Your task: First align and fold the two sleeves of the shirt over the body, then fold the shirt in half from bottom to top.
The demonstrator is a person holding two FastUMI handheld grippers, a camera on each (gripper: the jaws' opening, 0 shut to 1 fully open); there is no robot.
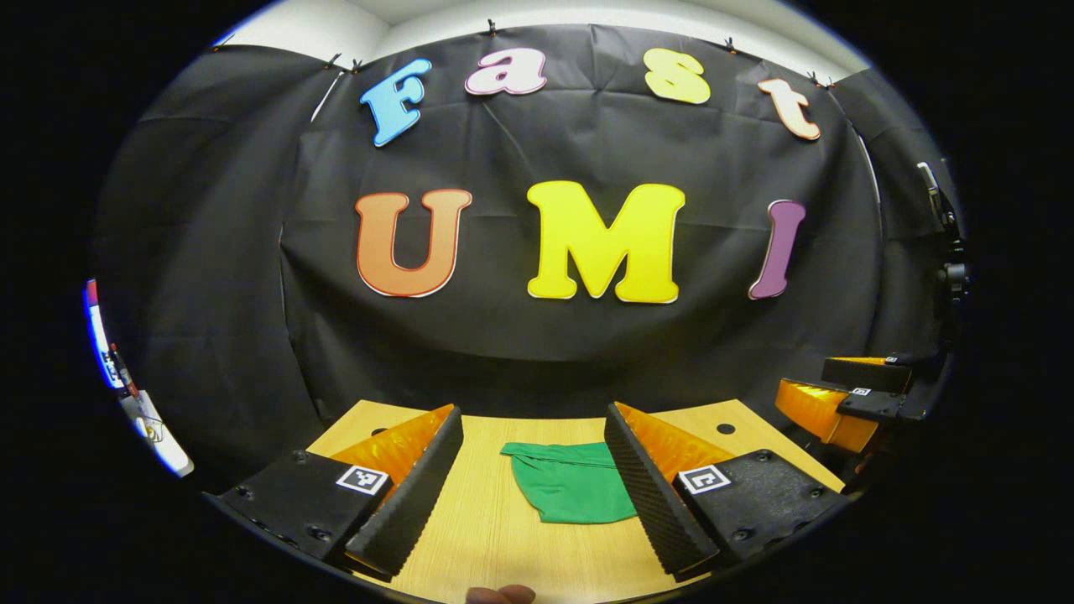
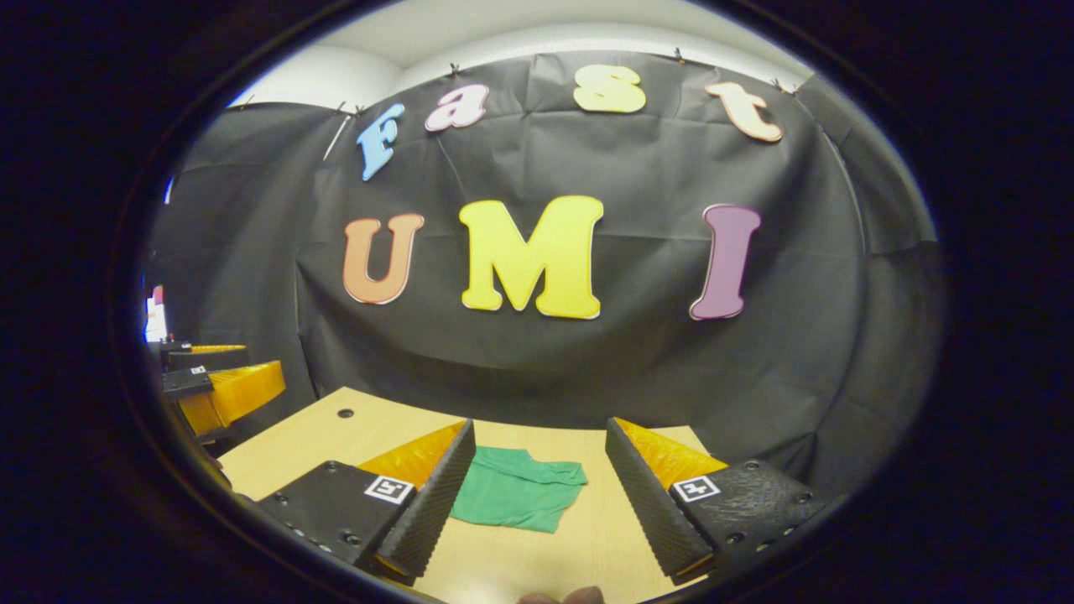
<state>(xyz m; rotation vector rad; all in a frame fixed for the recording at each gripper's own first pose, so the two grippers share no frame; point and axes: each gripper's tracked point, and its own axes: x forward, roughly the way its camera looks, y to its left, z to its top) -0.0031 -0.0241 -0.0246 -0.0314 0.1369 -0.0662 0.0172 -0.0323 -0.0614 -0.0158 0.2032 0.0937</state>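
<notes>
Both grippers hover above the near edge of the wooden table (image 1: 503,537), left gripper (image 1: 533,503) and right gripper (image 2: 537,512) each spread wide with nothing held, bare tabletop just ahead, then the green shirt (image 1: 570,486) bunched mid-table, black cloth wall (image 1: 587,352) beyond.

Even overhead light, sharp centre, fisheye-warped edges, soft shadows
</notes>
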